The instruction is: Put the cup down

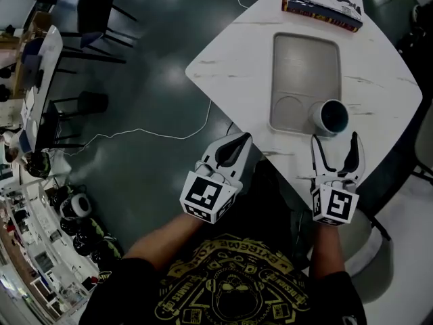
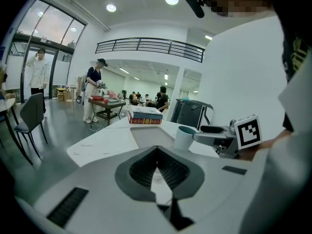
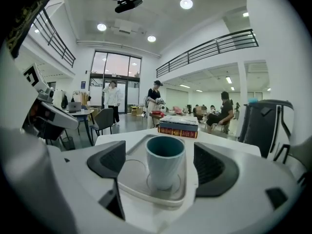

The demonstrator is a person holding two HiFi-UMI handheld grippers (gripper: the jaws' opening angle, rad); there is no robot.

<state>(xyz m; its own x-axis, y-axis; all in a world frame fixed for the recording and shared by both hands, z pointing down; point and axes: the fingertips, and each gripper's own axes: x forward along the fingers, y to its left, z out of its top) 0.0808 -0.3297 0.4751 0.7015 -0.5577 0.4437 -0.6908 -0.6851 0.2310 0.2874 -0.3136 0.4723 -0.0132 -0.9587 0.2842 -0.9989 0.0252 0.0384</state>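
Note:
A pale blue cup point(image 1: 330, 117) stands upright in the round recess at the near right corner of the grey tray point(image 1: 304, 59) on the white table. My right gripper point(image 1: 336, 141) is just behind it, open wide. In the right gripper view the cup point(image 3: 165, 162) sits ahead between the spread jaws, and neither pad touches it. My left gripper point(image 1: 233, 144) is shut and empty at the table's near left edge. From the left gripper view the cup point(image 2: 185, 137) shows to the right with the right gripper point(image 2: 214, 130) beside it.
A red-spined book point(image 1: 321, 2) lies at the table's far edge behind the tray. The table point(image 1: 230, 59) drops off to dark floor on the left, where a white cable point(image 1: 149, 133) trails. Chairs and cluttered desks point(image 1: 40, 80) stand at far left.

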